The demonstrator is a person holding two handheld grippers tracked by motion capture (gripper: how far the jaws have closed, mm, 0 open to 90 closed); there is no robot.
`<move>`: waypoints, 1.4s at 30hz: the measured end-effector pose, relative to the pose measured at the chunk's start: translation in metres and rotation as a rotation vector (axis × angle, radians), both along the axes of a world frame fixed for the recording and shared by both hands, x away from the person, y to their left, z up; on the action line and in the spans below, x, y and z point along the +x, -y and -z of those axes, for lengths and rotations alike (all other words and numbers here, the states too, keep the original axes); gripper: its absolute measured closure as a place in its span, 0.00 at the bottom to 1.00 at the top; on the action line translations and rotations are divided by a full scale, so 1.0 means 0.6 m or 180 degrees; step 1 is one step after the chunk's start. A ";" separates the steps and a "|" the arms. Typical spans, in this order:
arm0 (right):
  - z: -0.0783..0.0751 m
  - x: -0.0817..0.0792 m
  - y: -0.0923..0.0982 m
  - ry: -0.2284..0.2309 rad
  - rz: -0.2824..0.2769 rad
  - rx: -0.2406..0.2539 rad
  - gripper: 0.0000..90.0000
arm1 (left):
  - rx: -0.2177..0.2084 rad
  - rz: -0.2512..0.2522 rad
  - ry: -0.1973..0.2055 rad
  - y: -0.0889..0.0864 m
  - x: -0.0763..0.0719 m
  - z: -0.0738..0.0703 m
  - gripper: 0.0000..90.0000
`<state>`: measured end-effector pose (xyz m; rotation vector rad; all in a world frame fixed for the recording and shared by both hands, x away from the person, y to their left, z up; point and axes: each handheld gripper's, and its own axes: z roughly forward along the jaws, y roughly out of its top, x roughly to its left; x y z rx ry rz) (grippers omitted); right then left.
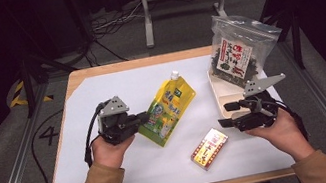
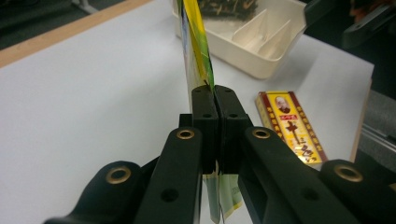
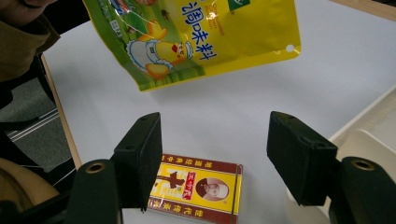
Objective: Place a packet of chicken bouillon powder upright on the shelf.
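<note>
Left gripper (image 2: 215,93) jaws clenched on the edge of the yellow-green pouch (image 1: 168,108), pouch lifted off the bench (image 1: 100,90), right gripper (image 3: 215,154) jaws released above the small box (image 3: 196,189)

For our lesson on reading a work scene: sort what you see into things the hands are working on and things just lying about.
In the job:
- left tool, shut on the yellow-green pouch
- right tool, open above the small red-and-yellow box

Lying about:
- cream divided tray
- clear bag of dried greens, resting on that tray
</note>
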<state>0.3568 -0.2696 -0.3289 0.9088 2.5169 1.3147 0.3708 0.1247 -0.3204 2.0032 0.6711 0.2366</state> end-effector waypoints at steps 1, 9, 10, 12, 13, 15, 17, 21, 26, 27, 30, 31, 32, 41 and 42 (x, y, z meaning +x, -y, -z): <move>0.001 0.001 -0.003 0.0001 -0.0005 0.0005 0.40 | -0.0020 0.0012 0.0015 -0.003 -0.002 -0.003 0.99; 0.016 0.022 -0.033 -0.0079 -0.0063 0.0150 0.39 | -0.0220 0.0108 0.0112 -0.011 -0.024 -0.018 0.99; 0.019 0.026 -0.038 -0.0070 -0.0076 0.0168 0.39 | -0.0236 0.0115 0.0105 -0.012 -0.026 -0.019 0.99; 0.023 0.033 -0.043 -0.0087 -0.0072 0.0225 0.39 | -0.0279 0.0142 0.0126 -0.014 -0.029 -0.021 0.99; 0.026 0.036 -0.045 -0.0112 -0.0065 0.0262 0.39 | -0.0301 0.0141 0.0151 -0.016 -0.032 -0.023 0.99; 0.035 0.045 -0.050 -0.0164 -0.0042 0.0354 0.39 | -0.0340 0.0168 0.0144 -0.017 -0.036 -0.026 1.00; 0.039 0.049 -0.052 -0.0205 -0.0019 0.0377 0.39 | -0.0361 0.0164 0.0164 -0.017 -0.039 -0.028 1.00; 0.060 0.066 -0.061 -0.0340 -0.0005 0.0495 0.37 | -0.0363 0.0194 0.0226 -0.014 -0.047 -0.032 1.00; 0.078 0.077 -0.075 -0.0431 -0.0039 0.0591 0.35 | -0.0440 0.0244 0.0237 -0.016 -0.053 -0.037 1.00; 0.078 0.078 -0.076 -0.0419 -0.0039 0.0618 0.35 | -0.0447 0.0251 0.0247 -0.016 -0.053 -0.037 1.00; 0.075 0.080 -0.074 -0.0377 -0.0087 0.0825 0.35 | -0.0530 0.0352 0.0306 -0.016 -0.053 -0.033 1.00; 0.074 0.080 -0.074 -0.0373 -0.0091 0.0867 0.35 | -0.0543 0.0395 0.0288 -0.016 -0.051 -0.032 1.00; 0.073 0.080 -0.073 -0.0340 -0.0111 0.0896 0.35 | -0.0561 0.0386 0.0283 -0.015 -0.051 -0.030 1.00; 0.049 0.067 -0.063 -0.0021 -0.0202 0.1074 0.51 | -0.0465 0.0532 0.0141 0.001 -0.041 -0.013 1.00; 0.043 0.063 -0.062 0.0055 -0.0252 0.1054 0.57 | -0.0414 0.0545 0.0140 0.005 -0.041 -0.012 1.00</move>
